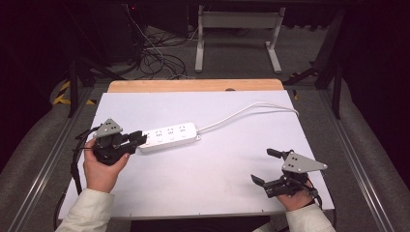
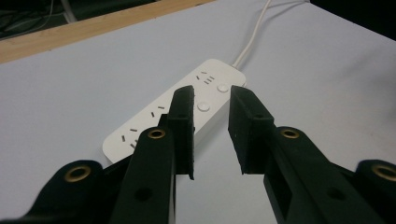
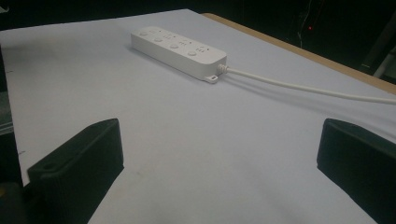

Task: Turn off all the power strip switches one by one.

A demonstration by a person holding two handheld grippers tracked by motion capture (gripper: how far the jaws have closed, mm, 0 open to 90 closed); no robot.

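Observation:
A white power strip lies flat on the white table top, left of centre. Its white cable runs off to the far right. My left gripper hovers at the strip's left end, pointing along it. Its jaws stand a narrow gap apart with nothing pressed between the pads, and the strip's buttons show through the gap. My right gripper rests near the front right corner, wide open and empty, aimed toward the strip.
A wooden strip borders the table's far edge. Beyond it on the floor are a white metal stand and tangled cables. Metal rails run along both sides of the table.

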